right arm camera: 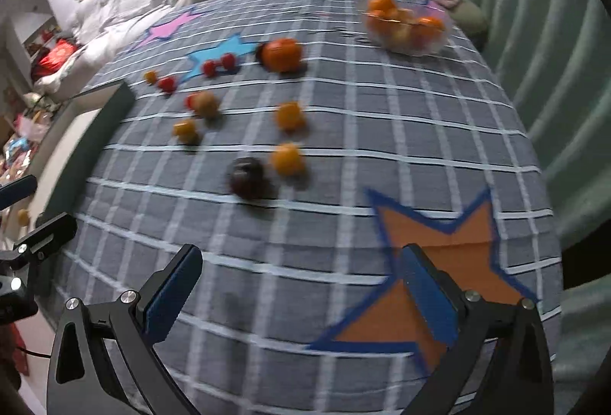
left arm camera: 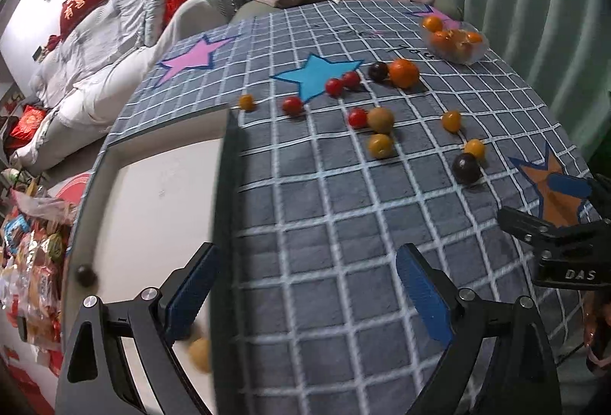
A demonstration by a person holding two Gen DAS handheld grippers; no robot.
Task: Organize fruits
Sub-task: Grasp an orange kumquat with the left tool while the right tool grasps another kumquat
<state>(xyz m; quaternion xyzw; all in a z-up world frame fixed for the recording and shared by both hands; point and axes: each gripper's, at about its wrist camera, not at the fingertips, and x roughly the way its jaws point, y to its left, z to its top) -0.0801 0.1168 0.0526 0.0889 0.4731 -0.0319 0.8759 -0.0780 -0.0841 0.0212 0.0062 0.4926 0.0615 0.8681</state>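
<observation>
Left gripper and right gripper gape; fruits scattered.

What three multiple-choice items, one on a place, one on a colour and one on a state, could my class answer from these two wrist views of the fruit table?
1. Where is the clear bowl of oranges?
A. far right of the cloth
B. on the sofa
C. on the floor

2. What colour is the star nearest the right tongs?
A. pink
B. orange
C. green

3. How do the left tongs stand?
A. shut on a tomato
B. shut and empty
C. open and empty

Answers: 1 A, it sits by the cloth's far right edge; 2 B, orange with blue outline; 3 C, bare cloth shows between the fingers.
</observation>
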